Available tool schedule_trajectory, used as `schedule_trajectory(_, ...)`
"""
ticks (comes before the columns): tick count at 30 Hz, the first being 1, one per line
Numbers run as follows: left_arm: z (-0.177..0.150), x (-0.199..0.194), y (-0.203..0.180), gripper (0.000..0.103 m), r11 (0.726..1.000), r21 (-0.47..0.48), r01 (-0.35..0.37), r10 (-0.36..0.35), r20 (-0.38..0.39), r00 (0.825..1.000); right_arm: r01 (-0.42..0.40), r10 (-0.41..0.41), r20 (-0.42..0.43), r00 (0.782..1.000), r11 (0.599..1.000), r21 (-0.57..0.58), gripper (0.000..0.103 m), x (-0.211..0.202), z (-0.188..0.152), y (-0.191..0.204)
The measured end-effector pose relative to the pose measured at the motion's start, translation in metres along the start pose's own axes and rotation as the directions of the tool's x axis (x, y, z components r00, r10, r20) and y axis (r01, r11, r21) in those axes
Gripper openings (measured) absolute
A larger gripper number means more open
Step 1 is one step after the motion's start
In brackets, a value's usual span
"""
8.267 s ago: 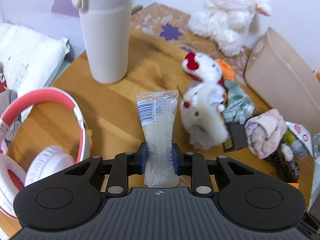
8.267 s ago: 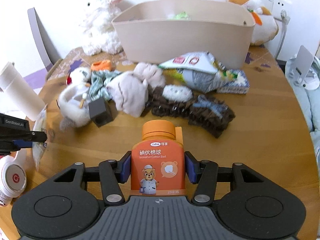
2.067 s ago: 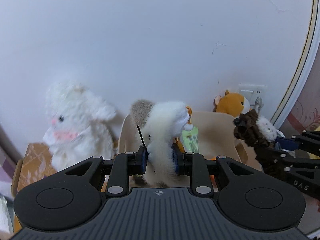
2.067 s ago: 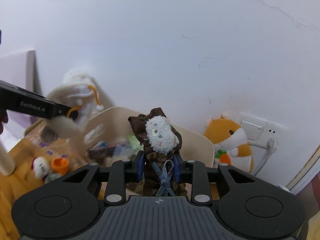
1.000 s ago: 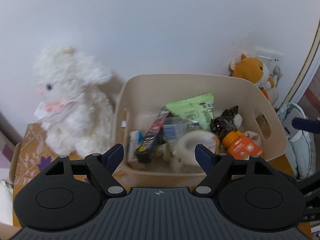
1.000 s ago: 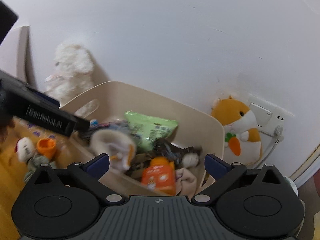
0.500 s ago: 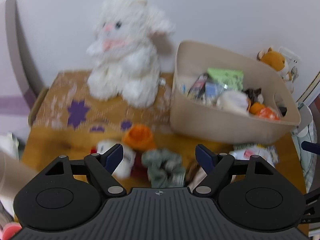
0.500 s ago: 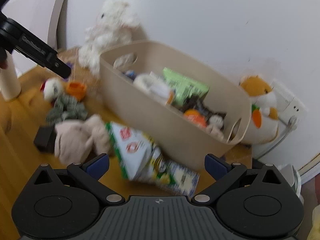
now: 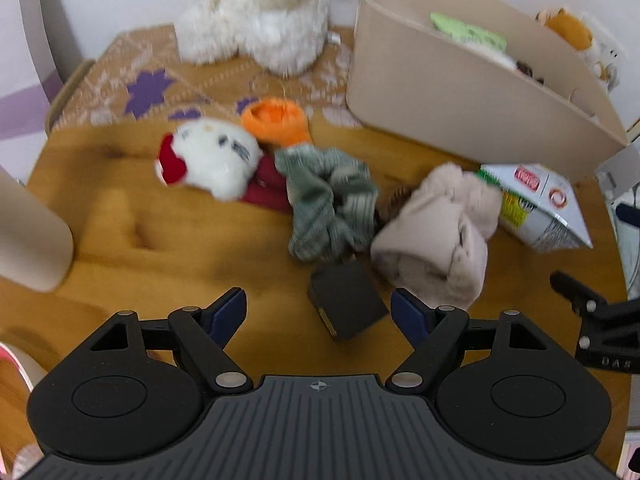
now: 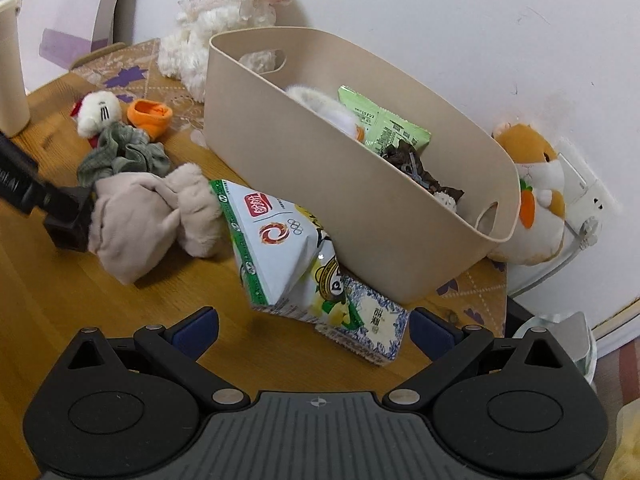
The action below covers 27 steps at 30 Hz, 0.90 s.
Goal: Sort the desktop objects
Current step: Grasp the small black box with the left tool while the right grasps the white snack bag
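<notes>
Left tool (image 9: 319, 314) above black box (image 9: 345, 304)

One beige bin (image 10: 352, 184) stands toward the far right part of the wooden tabletop (image 9: 160, 240). On the bare wood before it lie seven loose things:

- one small white plush (image 9: 208, 158)
- one orange fabric piece (image 9: 276, 120)
- one green scrunchie (image 9: 328, 200)
- one beige cloth bundle (image 9: 436, 240)
- one black block (image 9: 346, 304)
- one snack bag (image 10: 280, 248)
- one blue-patterned packet (image 10: 372, 332)

Two large plush toys sit along the far edge: one white (image 10: 224, 12), one orange (image 10: 536, 200). One cream cup (image 9: 24, 236) stands at the left edge. Inside the bin, one green packet (image 10: 384, 124) is countable; the rest cannot be counted.
</notes>
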State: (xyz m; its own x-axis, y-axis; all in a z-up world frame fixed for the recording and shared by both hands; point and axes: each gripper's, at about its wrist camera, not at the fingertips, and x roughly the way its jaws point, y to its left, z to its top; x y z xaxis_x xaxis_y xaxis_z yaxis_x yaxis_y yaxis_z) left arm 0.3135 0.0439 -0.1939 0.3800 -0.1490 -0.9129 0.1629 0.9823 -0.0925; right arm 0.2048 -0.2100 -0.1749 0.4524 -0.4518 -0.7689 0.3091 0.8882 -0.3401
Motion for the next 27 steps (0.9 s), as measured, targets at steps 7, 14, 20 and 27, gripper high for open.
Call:
schedule_trajectory(7,0.0,0.017,0.003,0.081,0.996,-0.085,-0.016,0.012,-0.046,0.999,0.006,-0.006,0.0,1.0,1.0,0.008,0.103,0.013,0.008,0.001)
schedule_trajectory(14,-0.003,0.029,0.005,0.076,0.992,-0.121,-0.035,0.026,-0.073,0.997,0.008,-0.008,0.013,1.0,1.0,0.025,0.102,0.023,0.016,0.003)
schedule_trajectory(20,-0.002,0.029,0.002,0.045,0.994,-0.092,-0.058,0.05,-0.084,0.995,-0.046,0.046,0.001,0.999,0.998,0.054,0.074,0.028,0.02,0.006)
schedule_trajectory(27,-0.007,0.026,0.008,0.033,0.994,-0.095,-0.05,0.042,-0.088,0.995,-0.073,0.072,0.007,0.997,0.995,0.072,0.053,0.025,0.017,0.006)
